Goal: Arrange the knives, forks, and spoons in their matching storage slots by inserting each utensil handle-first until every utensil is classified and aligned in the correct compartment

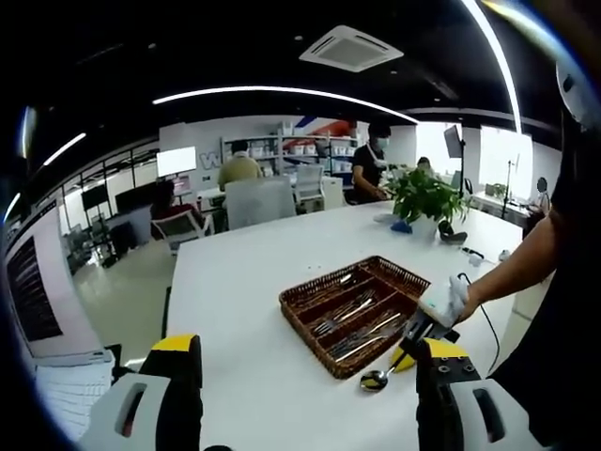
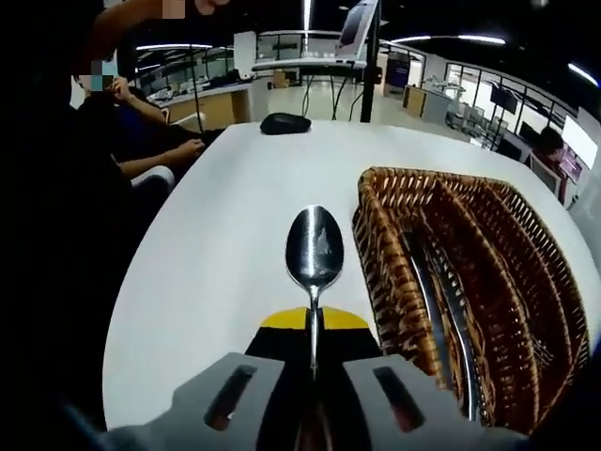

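Wicker tray [image 1: 310, 303] sits on the worktop [image 1: 235, 310], utensils lying in its compartments. Potted plant [image 1: 424, 195] stands behind it, toward the far edge. Spoon [image 2: 314, 252] is just left of the tray, bowl forward, over the worktop, in the right hand-held gripper [image 2: 313, 362].

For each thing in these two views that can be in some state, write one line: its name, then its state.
spoon: clamped by its handle, bowl pointing forward, outside the basket.
right gripper: shut on the spoon.
left gripper: open, holding nothing.
wicker basket: resting on the table, holding cutlery in its compartments.
white table: bears the basket.
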Demonstrator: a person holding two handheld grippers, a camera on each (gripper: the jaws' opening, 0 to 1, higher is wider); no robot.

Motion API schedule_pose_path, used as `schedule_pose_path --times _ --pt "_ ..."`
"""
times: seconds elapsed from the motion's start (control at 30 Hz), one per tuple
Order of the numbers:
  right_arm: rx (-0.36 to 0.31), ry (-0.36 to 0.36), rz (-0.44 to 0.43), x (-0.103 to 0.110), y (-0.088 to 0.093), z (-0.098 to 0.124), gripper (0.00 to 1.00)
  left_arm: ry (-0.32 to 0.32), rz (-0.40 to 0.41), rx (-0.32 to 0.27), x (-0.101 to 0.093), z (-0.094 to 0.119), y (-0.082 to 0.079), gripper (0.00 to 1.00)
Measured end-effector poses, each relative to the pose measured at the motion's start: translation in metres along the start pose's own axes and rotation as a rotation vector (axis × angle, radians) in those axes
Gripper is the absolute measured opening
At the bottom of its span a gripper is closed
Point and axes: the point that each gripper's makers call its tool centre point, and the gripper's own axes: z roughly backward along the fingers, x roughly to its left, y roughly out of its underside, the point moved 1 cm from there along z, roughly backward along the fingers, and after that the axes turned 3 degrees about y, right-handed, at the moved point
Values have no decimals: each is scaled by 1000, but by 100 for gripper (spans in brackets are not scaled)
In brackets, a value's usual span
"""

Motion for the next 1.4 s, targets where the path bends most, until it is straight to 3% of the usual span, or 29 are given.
schedule_pose_path --times 0.17,0.47,0.77,1.03,1.4 --pt "25 -8 -61 2 -4 10 0 9 -6 -3 -3 1 0 100" --pt "38 -27 -9 7 -39 51 0 21 -40 7 -8 1 1 100" --pt "61 57 34 -11 -79 101 0 36 -47 -42 -9 -1 -15 100" --pt "57 118 19 -20 -111 146 0 50 -62 -71 -13 -3 -26 100" --pt "94 155 61 -25 -120 168 0 71 -60 -77 -19 1 -26 100"
